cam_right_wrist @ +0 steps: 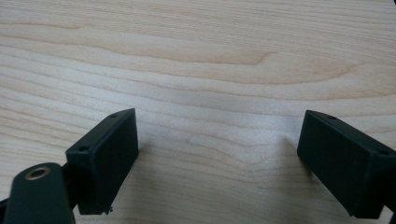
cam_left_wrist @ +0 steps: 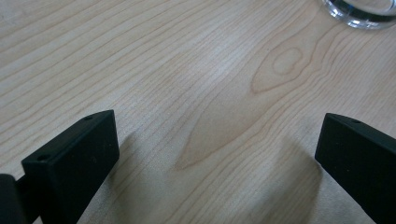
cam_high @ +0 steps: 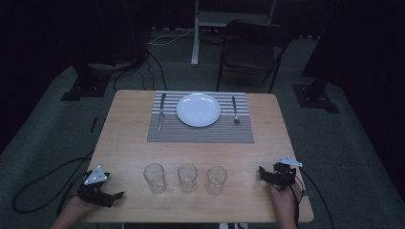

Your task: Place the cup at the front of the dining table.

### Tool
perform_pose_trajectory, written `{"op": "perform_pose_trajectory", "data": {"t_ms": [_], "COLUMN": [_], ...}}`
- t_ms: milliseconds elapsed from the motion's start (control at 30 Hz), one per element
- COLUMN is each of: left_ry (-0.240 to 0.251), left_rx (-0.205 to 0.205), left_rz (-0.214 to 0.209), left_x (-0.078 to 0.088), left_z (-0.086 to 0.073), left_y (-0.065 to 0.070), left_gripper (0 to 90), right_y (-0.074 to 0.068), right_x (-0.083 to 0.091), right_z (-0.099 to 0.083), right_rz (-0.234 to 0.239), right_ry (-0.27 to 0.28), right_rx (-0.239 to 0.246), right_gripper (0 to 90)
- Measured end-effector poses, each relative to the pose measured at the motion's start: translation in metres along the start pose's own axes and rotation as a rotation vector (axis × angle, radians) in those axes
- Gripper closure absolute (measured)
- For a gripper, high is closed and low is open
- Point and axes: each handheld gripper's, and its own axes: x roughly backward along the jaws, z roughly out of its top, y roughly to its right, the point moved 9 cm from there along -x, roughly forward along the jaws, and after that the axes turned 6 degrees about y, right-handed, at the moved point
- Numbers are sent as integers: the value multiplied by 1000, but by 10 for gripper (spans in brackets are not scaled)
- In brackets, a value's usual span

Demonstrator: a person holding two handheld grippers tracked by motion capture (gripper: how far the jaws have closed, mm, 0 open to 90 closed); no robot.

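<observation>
At the near table edge, you rest both grippers — jaws spread, nothing between them.
Your left gripper [cam_high: 101, 190] and right gripper [cam_high: 270, 174] flank three clear drinking glasses [cam_high: 187, 178], lined up within easy reach on the pale wooden table [cam_high: 124, 138].

My right gripper [cam_right_wrist: 219, 154] hangs close over the pale wooden table [cam_right_wrist: 210, 56], its two black jaws spread wide with bare woodgrain between them.

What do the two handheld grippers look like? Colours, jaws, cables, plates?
Both are matte black. The left gripper and right gripper each carry a grey three-cornered plate on top and trail a black cable. The jaws are blocky rectangular pads with small screw holes; a brass-coloured rivet shows in the right gripper view.
</observation>
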Motion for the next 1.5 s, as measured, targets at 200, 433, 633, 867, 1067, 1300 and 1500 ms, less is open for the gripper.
{"op": "perform_pose_trajectory", "data": {"t_ms": [200,433,633,867,1067,1300,1500], "left_ry": [-19,-27,-19,-13,32,39,63], "left_rx": [-12,-24,-11,-2,3,7,6], "left_rz": [24,15,-25,-20,-43,-39,-79], "left_x": [2,3,4,7,14,16,21], "left_z": [-3,-4,-2,0,11,14,22], "left_y": [-3,-1,1,0,4,8,18], "left_gripper": [1,1,1,2,12,12,12], "right_y": [0,0,0,0,0,0,0], "right_x": [0,0,0,0,0,0,0], "right_z": [0,0,0,0,0,0,0], "right_rz": [0,0,0,0,0,0,0], "right_ry": [0,0,0,0,0,0,0], "right_rx": [0,1,0,0,1,0,1], "right_gripper": [122,122,122,122,122,122,122]}}
